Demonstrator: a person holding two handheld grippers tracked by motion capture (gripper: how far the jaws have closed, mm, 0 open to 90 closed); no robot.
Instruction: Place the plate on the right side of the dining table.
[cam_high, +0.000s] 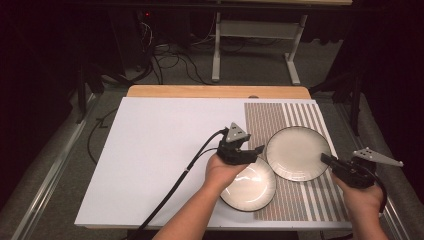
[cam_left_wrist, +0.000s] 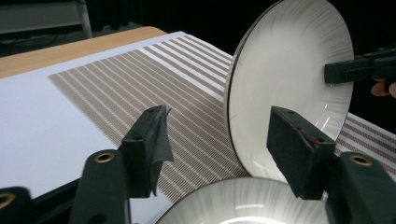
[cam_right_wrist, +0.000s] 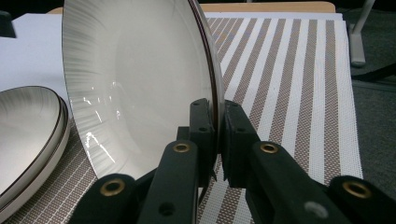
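High view showed the right tongs (cam_high: 327, 159) pinching the right rim of the far plate (cam_high: 298, 152), which stood tilted up over the striped mat (cam_high: 305, 200) on the desk (cam_high: 160, 150). The left tongs (cam_high: 256, 150) hung spread and empty over the near plate (cam_high: 248, 186), with the tilted plate just to their right, its lower rim nearest.

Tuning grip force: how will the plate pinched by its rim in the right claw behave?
The plate looks rigid and glazed, so probably slippery; glare streaks its face. Held only at the rim by the right claw, it may pivot or sag. Likely brittle if it knocks the second plate.
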